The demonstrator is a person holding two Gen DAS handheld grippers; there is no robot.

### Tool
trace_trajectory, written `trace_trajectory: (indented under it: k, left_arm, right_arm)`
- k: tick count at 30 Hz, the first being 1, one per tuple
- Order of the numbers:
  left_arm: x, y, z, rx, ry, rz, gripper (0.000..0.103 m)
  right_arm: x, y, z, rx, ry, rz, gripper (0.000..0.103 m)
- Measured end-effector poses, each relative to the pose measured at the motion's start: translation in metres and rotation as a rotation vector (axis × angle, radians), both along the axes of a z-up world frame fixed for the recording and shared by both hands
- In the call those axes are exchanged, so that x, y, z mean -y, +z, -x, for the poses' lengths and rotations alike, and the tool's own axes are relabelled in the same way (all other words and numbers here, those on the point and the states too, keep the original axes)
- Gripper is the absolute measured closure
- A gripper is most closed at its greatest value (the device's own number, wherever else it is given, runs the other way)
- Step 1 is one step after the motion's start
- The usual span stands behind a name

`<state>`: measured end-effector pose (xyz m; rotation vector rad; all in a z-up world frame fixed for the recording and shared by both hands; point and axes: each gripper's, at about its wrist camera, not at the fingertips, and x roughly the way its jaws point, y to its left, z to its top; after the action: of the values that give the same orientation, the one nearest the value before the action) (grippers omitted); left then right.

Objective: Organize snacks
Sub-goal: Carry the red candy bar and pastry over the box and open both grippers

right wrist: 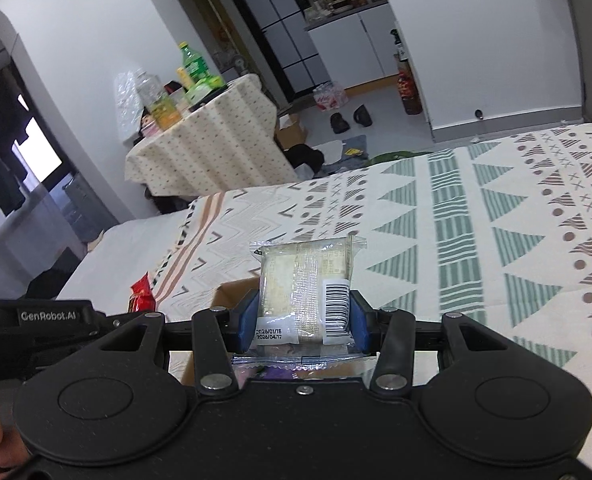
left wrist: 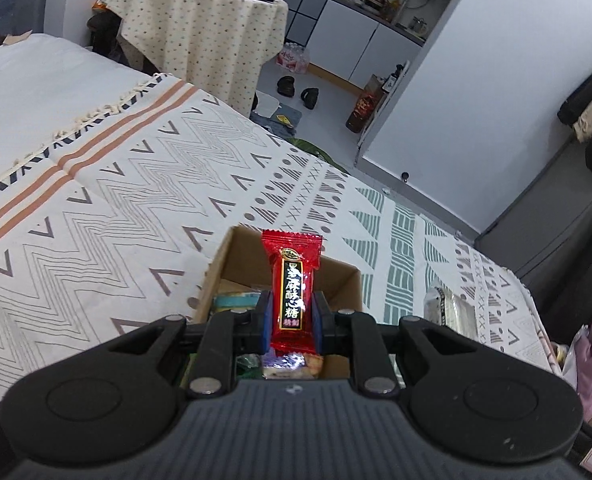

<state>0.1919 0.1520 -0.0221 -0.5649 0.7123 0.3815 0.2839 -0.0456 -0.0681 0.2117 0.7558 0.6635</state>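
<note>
While the left wrist view looks forward along its fingers, the left gripper is closed on a red candy packet, blue pads pressing its two long edges near the lower half. The packet stands upright in the jaws, long axis pointing away from the gripper body, top seam free. Directly beyond and below the fingertips sits the open cardboard box on the patterned bedspread; other wrapped snacks lie inside it, partly hidden by the gripper. A silver foil packet lies on the bedspread to the right of the box, apart from it.

In the right wrist view, the right gripper is closed on a clear-wrapped pale biscuit packet bearing a barcode label and date print. This packet also stands upright, wider than the candy, held by its side edges. The cardboard box shows just beyond and below the fingertips, slightly left of centre. The other gripper's body and its red packet appear at the left of the box.

Judgement: both packets hang above the box, and neither hand is clearly nearer. Releasing straight down should land each inside; the biscuit packet sits nearer the box's right edge and may need a small leftward shift.
</note>
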Motion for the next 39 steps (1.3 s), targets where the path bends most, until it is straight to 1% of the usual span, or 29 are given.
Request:
trace_trajectory:
  k: [4, 6, 7, 8, 10, 13, 16, 17, 25, 27, 28, 29, 30, 31, 33, 35, 37, 39]
  left_arm:
    - [-0.012, -0.002, 0.006, 0.007, 0.011, 0.013, 0.084]
    - [-0.018, -0.004, 0.007, 0.006, 0.014, 0.022, 0.084]
    - [-0.020, -0.005, 0.007, 0.006, 0.013, 0.028, 0.084]
    - [-0.022, -0.006, 0.008, 0.006, 0.012, 0.032, 0.084]
    - [-0.024, -0.008, 0.008, 0.005, 0.007, 0.041, 0.084]
    - [-0.028, -0.010, 0.007, 0.001, -0.003, 0.054, 0.084]
    - [-0.031, -0.011, 0.003, -0.001, -0.014, 0.066, 0.084]
    - [-0.031, -0.010, 0.001, 0.000, -0.018, 0.066, 0.084]
    - [-0.030, 0.003, -0.017, 0.028, -0.060, 0.047, 0.084]
    - [-0.028, 0.006, -0.021, 0.024, -0.064, 0.031, 0.075]
    - [-0.028, 0.005, -0.023, 0.008, -0.063, 0.028, 0.072]
    - [-0.029, 0.004, -0.024, -0.008, -0.061, 0.030, 0.065]
    - [-0.030, 0.002, -0.023, -0.014, -0.057, 0.033, 0.062]
    - [-0.031, 0.001, -0.021, -0.012, -0.050, 0.037, 0.060]
    - [-0.032, 0.000, -0.016, -0.013, -0.040, 0.034, 0.052]
    - [-0.033, -0.001, -0.013, -0.028, -0.034, 0.031, 0.047]
    - [-0.033, -0.001, -0.009, -0.038, -0.028, 0.032, 0.044]
    - [-0.033, 0.000, -0.005, -0.044, -0.026, 0.027, 0.036]
  right_arm:
    - [-0.013, -0.003, 0.009, -0.027, 0.021, 0.001, 0.057]
    - [-0.020, -0.006, 0.013, -0.041, 0.042, -0.001, 0.055]
    - [-0.021, -0.008, 0.014, -0.046, 0.038, -0.003, 0.051]
    - [-0.021, -0.009, 0.014, -0.054, 0.030, -0.003, 0.043]
    - [-0.020, -0.009, 0.014, -0.052, 0.011, -0.001, 0.039]
    - [-0.016, -0.007, 0.012, -0.056, -0.019, 0.004, 0.038]
    - [-0.009, -0.003, 0.011, -0.051, -0.055, 0.008, 0.034]
    - [-0.008, -0.003, 0.011, -0.048, -0.063, 0.011, 0.032]
    - [0.003, -0.001, 0.010, -0.055, -0.123, 0.017, 0.029]
    - [0.005, 0.000, 0.010, -0.055, -0.128, 0.015, 0.029]
    - [0.006, 0.001, 0.009, -0.054, -0.130, 0.015, 0.029]
    - [0.007, 0.001, 0.009, -0.055, -0.131, 0.015, 0.029]
    - [0.008, 0.001, 0.010, -0.055, -0.132, 0.014, 0.029]
    - [0.009, 0.001, 0.010, -0.056, -0.134, 0.012, 0.028]
    - [0.012, 0.001, 0.011, -0.060, -0.136, 0.011, 0.028]
    - [0.014, -0.001, 0.012, -0.066, -0.140, 0.011, 0.027]
    - [0.017, -0.001, 0.014, -0.070, -0.145, 0.009, 0.025]
    - [0.020, 0.000, 0.016, -0.071, -0.154, 0.003, 0.023]
